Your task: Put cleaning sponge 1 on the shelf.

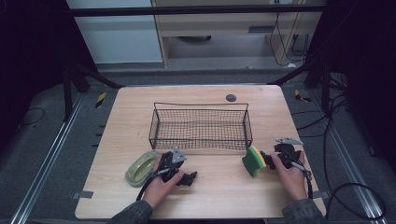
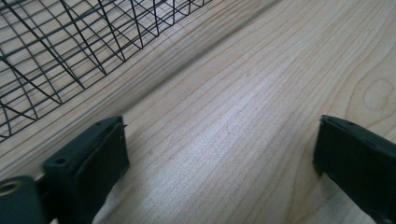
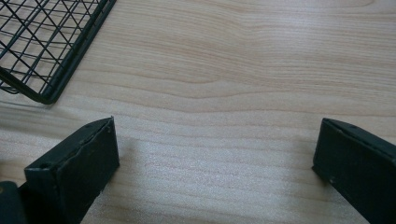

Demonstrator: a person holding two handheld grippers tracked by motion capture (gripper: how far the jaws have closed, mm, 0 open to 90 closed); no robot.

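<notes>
**Both jaws wide and empty beside the wire basket**

Just outboard of the left gripper lay a green oval soap dish with a grey rim, flat on the desk. It looked like smooth, hard plastic: probably light and stiff, likely slippery across its glossy bowl, so the raised rim seemed the better place to pinch. The left jaws stood wide with nothing between them, only pale wood grain showing in the left gripper view.

Beyond both pairs of jaws sat the basket, a rectangular frame of thin black wire mesh, rigid and open-topped, with nothing seen inside it.

Right at the tips of the right gripper stood the sponge, a yellow foam block with a green scouring face, tipped up on edge. I judged it soft, light and springy, with a rough green side that should grip well; squeezing across its flat faces near the middle would hold it without slipping. The right jaws were also spread wide over bare desk, holding nothing.
</notes>
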